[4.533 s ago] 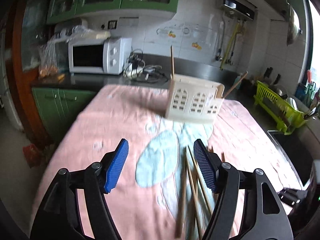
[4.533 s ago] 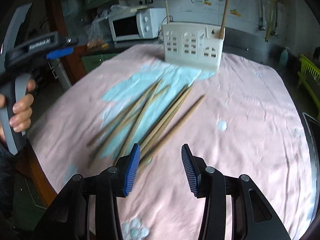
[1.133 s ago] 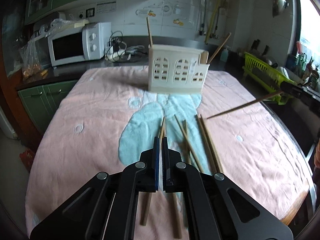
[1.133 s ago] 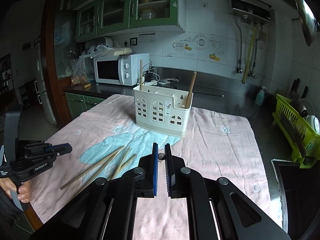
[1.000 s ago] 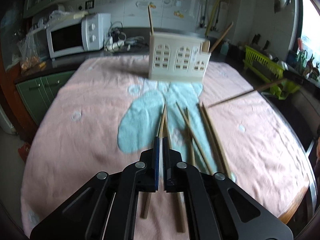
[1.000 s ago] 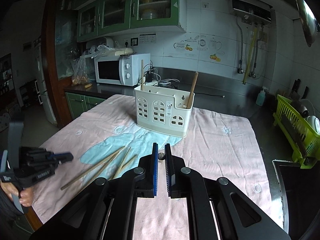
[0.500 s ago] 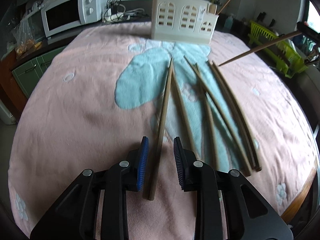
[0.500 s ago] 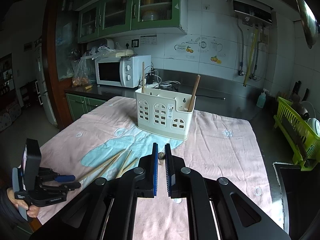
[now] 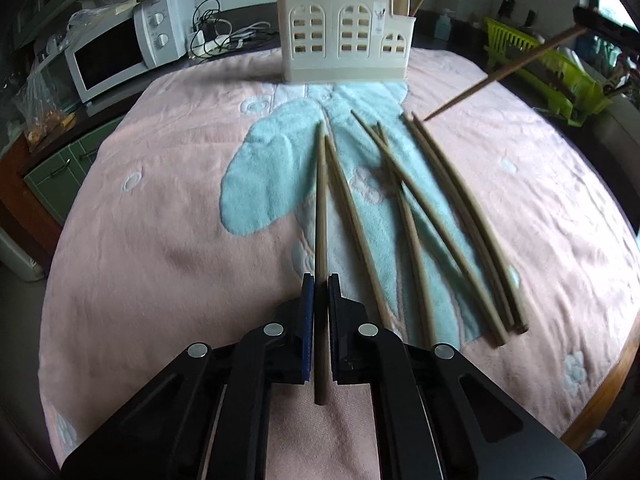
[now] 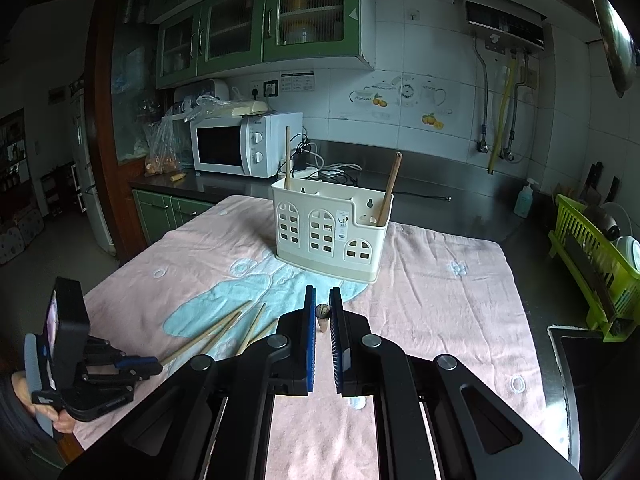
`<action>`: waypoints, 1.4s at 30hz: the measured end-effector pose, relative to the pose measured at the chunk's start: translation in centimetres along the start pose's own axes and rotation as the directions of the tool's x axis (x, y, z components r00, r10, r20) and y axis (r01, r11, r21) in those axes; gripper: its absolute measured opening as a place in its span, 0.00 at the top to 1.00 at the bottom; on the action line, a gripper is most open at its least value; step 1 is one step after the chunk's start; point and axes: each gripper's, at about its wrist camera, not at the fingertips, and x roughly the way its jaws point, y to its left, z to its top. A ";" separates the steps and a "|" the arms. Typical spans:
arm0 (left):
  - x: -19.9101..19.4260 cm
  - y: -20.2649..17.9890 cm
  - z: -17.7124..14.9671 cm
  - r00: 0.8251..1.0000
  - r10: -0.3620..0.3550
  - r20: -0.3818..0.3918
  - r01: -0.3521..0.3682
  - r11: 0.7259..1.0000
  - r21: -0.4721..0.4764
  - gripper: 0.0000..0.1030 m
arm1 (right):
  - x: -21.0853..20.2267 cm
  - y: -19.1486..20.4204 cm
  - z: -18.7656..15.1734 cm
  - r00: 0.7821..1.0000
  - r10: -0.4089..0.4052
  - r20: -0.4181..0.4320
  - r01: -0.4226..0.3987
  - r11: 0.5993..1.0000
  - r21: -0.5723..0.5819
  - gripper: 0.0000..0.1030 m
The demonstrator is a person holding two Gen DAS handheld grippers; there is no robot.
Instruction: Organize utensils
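Several wooden chopsticks (image 9: 416, 208) lie on the pink and blue towel (image 9: 160, 216) before a cream utensil holder (image 9: 344, 44), which has two sticks standing in it. My left gripper (image 9: 320, 280) is low over the towel and shut on the near end of the leftmost chopstick (image 9: 320, 216). My right gripper (image 10: 322, 300) is shut on a chopstick (image 10: 322, 314) seen end-on; it also shows in the left wrist view (image 9: 508, 70), held in the air at right. The holder (image 10: 332, 232) stands ahead of the right gripper.
A white microwave (image 10: 244, 144) and cables sit on the dark counter behind the table. A green dish rack (image 10: 592, 260) stands at right beside a sink. The table's wooden edge (image 9: 600, 396) is near right.
My left gripper went down to the towel, opened around the leftmost chopstick, and has now closed on it. My right gripper keeps its chopstick in the air.
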 end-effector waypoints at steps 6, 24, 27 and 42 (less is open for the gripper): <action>-2.4 0.5 1.6 0.997 -0.011 0.075 0.012 1.000 -0.012 0.95 | 0.0 0.0 0.0 1.000 0.001 0.001 -0.001 1.000 0.004 0.94; -6.1 1.1 10.6 0.937 0.009 0.348 0.017 0.997 -0.069 0.95 | 2.0 -0.4 2.8 1.000 0.006 0.026 -0.006 1.000 0.006 0.94; -5.7 1.1 11.3 0.930 0.011 0.367 0.016 0.997 -0.071 0.95 | 2.5 -0.6 3.4 0.999 0.011 0.032 -0.012 1.000 0.010 0.94; -4.5 2.0 13.4 0.938 0.017 0.345 0.013 0.996 -0.084 0.95 | 4.9 -1.9 4.2 0.999 0.044 0.006 -0.044 0.998 0.041 0.94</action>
